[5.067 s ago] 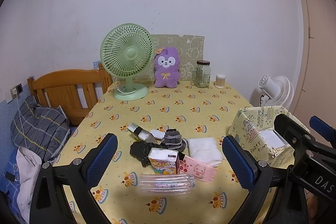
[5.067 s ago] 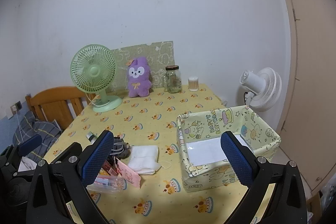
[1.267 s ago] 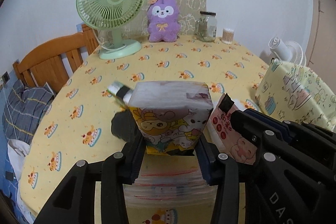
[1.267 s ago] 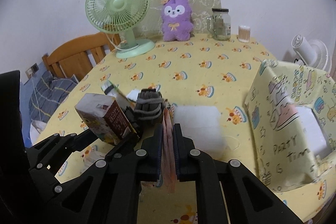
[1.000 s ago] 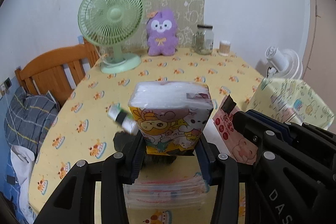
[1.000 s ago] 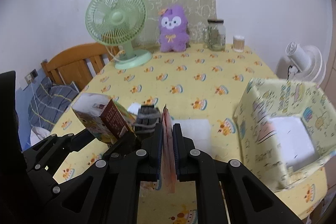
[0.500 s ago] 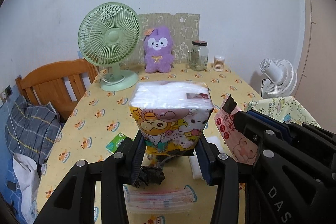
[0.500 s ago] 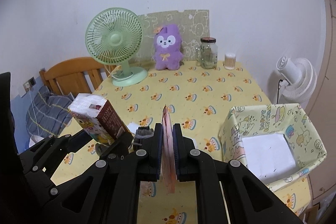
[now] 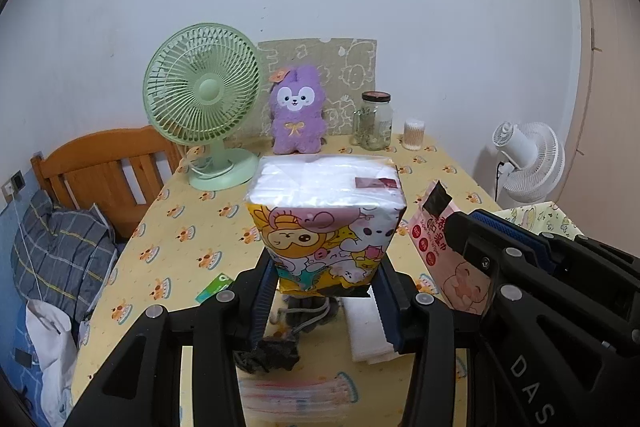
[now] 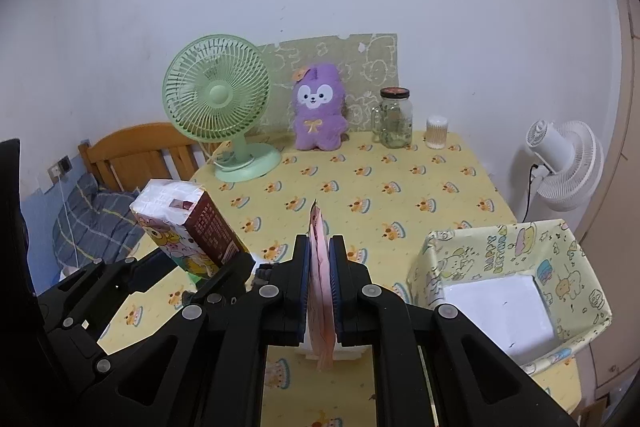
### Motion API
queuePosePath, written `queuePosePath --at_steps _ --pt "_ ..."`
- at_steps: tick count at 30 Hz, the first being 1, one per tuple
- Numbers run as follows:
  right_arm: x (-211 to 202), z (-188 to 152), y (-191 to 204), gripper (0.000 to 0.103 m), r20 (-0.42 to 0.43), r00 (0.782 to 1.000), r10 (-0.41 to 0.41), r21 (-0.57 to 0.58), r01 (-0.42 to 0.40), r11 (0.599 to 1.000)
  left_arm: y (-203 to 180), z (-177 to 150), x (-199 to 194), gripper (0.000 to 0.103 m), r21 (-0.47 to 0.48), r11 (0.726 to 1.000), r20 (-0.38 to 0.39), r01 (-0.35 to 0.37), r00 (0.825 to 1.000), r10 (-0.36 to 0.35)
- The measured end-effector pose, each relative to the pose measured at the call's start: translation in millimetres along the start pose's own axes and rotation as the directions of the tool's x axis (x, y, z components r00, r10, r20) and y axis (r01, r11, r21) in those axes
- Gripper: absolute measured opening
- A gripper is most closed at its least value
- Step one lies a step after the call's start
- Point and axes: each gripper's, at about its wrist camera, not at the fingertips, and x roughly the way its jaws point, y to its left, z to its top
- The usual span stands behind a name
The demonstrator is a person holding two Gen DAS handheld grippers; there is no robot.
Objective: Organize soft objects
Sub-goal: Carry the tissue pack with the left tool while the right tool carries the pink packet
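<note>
I'm mid-carry: my left tongs [image 9: 326, 301] pinch the tissue pack [image 9: 326, 223], my right tongs [image 10: 320, 281] pinch the pink wipes packet [image 10: 320, 287], both lifted above the worktop [image 10: 380, 183], left of the paper-lined box [image 10: 508, 291]. Next I judge both must swing over that box and release inside
</note>
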Motion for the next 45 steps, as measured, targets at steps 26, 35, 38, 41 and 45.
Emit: queuePosePath --at_steps 26,35,38,41,45 --pt "-26 16 -79 0.012 0.029 0.996 -0.079 0.027 0.078 0.997 -77 23 6 0.047 0.032 0.997 0.013 0.073 0.997 -0.073" --pt "-34 18 -106 0.012 0.027 0.993 -0.119 0.041 0.117 0.992 -107 27 12 0.047 0.042 0.993 0.002 0.113 0.994 -0.113" --pt "-34 18 -113 0.012 0.023 0.991 -0.134 0.044 0.133 0.990 -114 28 16 0.047 0.045 0.990 -0.004 0.131 0.991 -0.131" --pt "-33 18 -122 0.012 0.018 0.988 -0.152 0.050 0.150 0.987 -122 29 22 0.047 0.057 0.987 -0.014 0.152 0.988 -0.151" --pt "-29 15 -136 0.012 0.004 0.984 -0.178 0.062 0.178 0.982 -134 27 33 0.047 0.073 0.981 -0.027 0.180 0.984 -0.178"
